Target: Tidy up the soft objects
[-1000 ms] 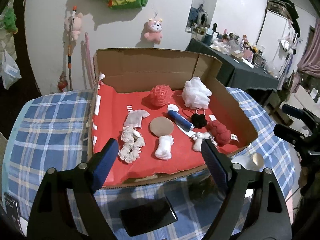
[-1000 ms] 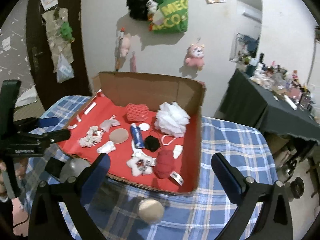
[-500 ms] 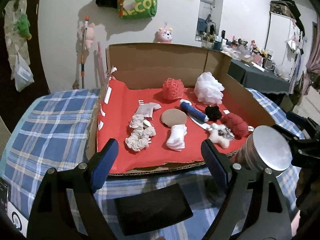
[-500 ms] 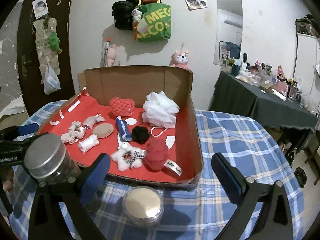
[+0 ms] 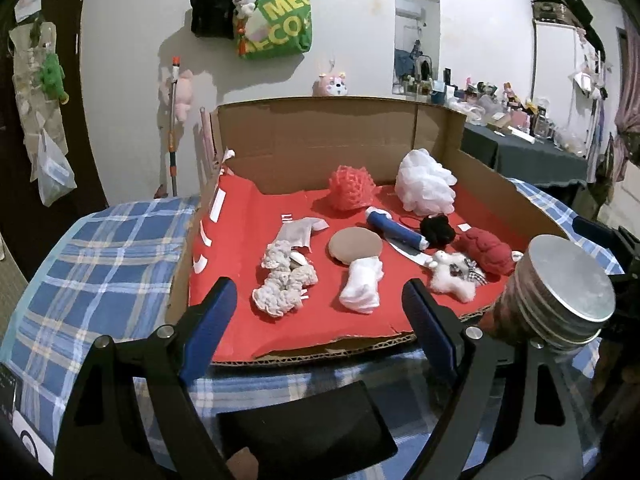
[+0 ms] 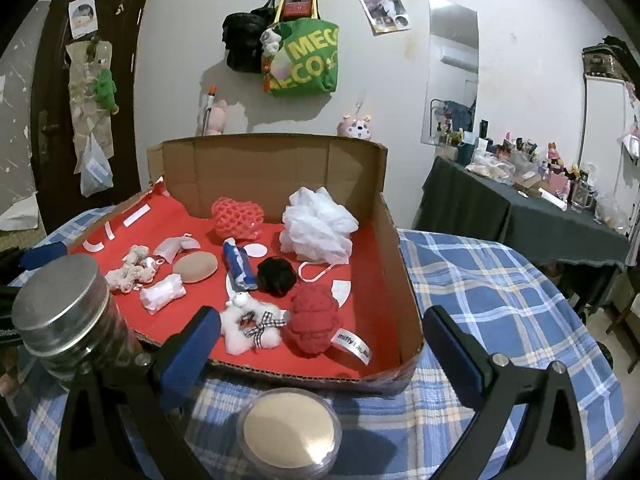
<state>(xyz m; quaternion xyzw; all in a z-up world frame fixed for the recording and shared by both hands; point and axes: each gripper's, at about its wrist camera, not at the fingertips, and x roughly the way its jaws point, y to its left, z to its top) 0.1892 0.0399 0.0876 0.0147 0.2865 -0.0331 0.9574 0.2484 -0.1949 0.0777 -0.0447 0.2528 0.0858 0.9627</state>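
Note:
An open cardboard box [image 5: 320, 120] [image 6: 276, 152] with a red lining lies on the checked tablecloth. Soft things lie in it: a white mesh pouf [image 5: 426, 188] [image 6: 318, 226], a red mesh sponge [image 5: 352, 188], a black scrunchie [image 6: 277, 276], a dark red knitted ball [image 6: 314, 326], a white plush with a bow [image 6: 248, 328], a rolled white sock [image 5: 362, 284], a beige round puff [image 5: 355, 245] and a cream scrunchie [image 5: 284, 280]. My left gripper [image 5: 316, 304] hangs open before the box's near edge. My right gripper [image 6: 322, 320] is open at the near right corner, nothing between its fingers.
A jar with a metal lid [image 5: 560, 296] [image 6: 64, 316] stands between the two grippers by the box's front edge. A round clear case with a beige puff [image 6: 290, 434] lies under the right gripper. A black pad [image 5: 304, 428] lies below the left one. A cluttered dark table [image 6: 540, 208] stands at the right.
Both grippers have sunk towards the table and now face the box from a lower angle. The jar has come close into both views. Both stay open.

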